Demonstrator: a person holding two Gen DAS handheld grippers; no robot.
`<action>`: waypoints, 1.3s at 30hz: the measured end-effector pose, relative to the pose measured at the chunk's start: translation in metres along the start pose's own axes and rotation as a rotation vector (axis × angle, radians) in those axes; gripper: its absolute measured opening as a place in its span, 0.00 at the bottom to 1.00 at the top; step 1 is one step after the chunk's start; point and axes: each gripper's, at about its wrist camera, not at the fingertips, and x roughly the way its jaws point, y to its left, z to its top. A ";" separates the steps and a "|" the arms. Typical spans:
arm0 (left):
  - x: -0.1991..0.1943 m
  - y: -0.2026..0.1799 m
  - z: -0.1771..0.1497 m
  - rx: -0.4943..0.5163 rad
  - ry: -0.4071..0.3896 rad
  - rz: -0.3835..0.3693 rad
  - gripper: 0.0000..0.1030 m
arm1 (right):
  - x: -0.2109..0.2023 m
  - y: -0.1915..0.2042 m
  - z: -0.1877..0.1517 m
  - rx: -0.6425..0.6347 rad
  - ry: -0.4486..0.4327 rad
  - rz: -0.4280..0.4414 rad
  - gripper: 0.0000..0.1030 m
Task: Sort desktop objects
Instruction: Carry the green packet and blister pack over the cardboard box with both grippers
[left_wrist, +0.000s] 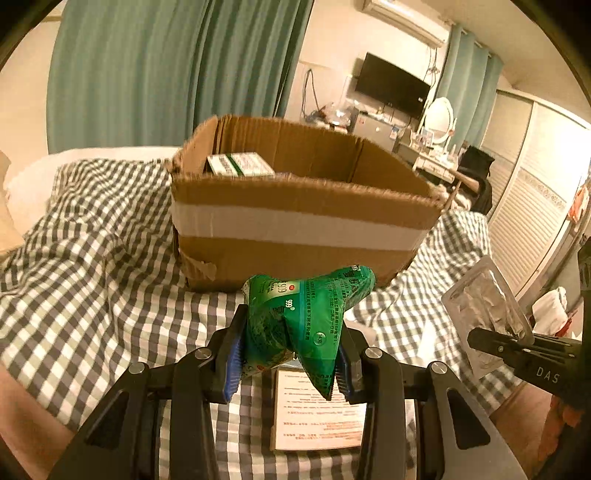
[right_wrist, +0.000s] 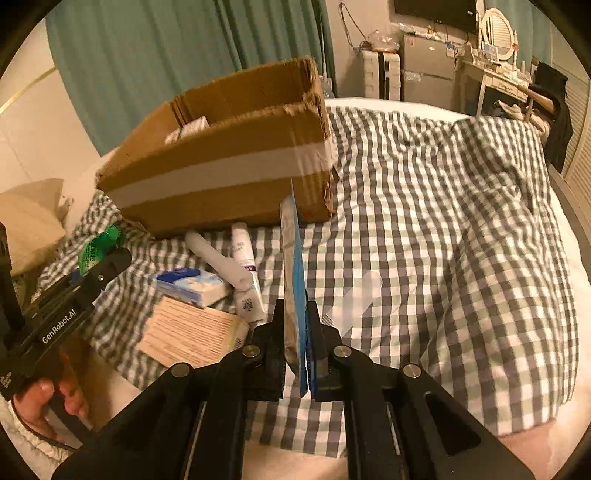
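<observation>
My left gripper (left_wrist: 288, 362) is shut on a crumpled green sachet pack (left_wrist: 306, 317), held just in front of the open cardboard box (left_wrist: 295, 221), which sits on a checked bedspread (left_wrist: 92, 258). A green-and-white carton (left_wrist: 240, 164) lies inside the box. My right gripper (right_wrist: 297, 350) is shut on a flat silver-and-blue blister pack (right_wrist: 293, 280), held edge-on near the box's right corner (right_wrist: 317, 155). The right gripper and its silver blister pack (left_wrist: 484, 306) show at the right of the left wrist view. The left gripper (right_wrist: 99, 273) shows at the left of the right wrist view.
On the bedspread (right_wrist: 443, 221) in front of the box lie a white tube (right_wrist: 218, 260), another printed tube (right_wrist: 245, 273), a blue-white tissue pack (right_wrist: 192, 286), a flat printed carton (right_wrist: 192, 332) and a clear plastic piece (right_wrist: 354, 299). A printed leaflet box (left_wrist: 317, 413) lies under the left gripper.
</observation>
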 end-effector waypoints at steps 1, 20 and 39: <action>-0.004 0.001 0.001 -0.001 -0.005 -0.004 0.40 | -0.004 0.003 0.000 -0.003 -0.005 0.003 0.08; -0.067 -0.028 0.046 0.039 -0.140 -0.034 0.40 | -0.083 0.051 0.029 -0.122 -0.162 0.058 0.08; -0.037 -0.031 0.127 0.069 -0.167 -0.011 0.40 | -0.067 0.081 0.101 -0.226 -0.220 0.108 0.08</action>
